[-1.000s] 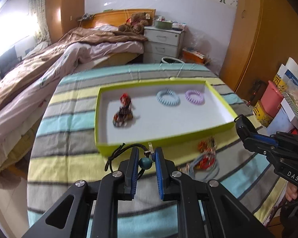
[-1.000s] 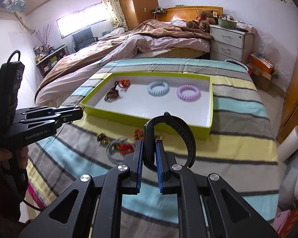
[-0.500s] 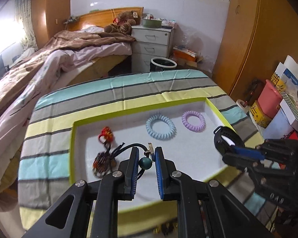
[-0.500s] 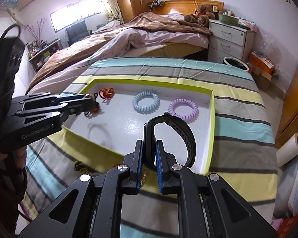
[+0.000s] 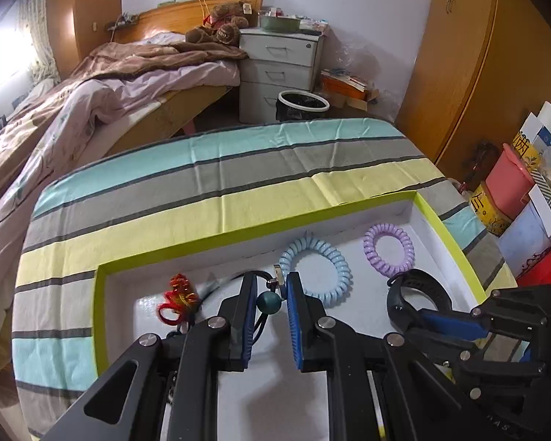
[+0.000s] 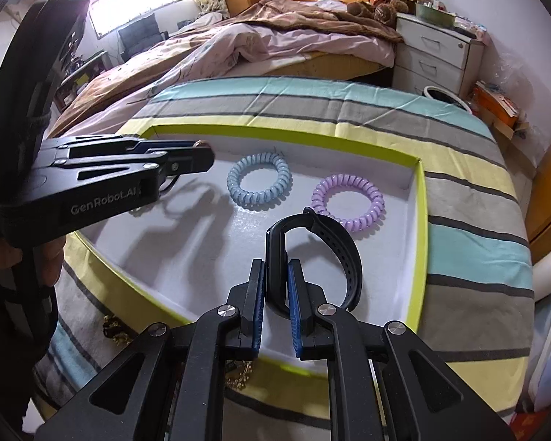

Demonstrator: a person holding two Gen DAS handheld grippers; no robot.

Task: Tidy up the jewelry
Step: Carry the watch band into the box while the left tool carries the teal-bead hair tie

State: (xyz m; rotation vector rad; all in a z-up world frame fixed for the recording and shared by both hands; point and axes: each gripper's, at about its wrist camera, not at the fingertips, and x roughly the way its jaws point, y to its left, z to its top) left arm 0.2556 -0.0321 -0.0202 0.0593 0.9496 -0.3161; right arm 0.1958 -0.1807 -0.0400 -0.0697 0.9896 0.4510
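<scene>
Both tools are matte black plastic with blue ribbed pads lining the fingers and round silver screws at the joints. The left hand-held gripper carries white "GenRobot.AI" lettering along its side and a black cable looping behind its grip. The right hand-held gripper matches it.

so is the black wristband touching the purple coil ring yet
Cannot tell: in the right wrist view the black wristband overlaps the purple coil ring; no gap or contact shows.
</scene>
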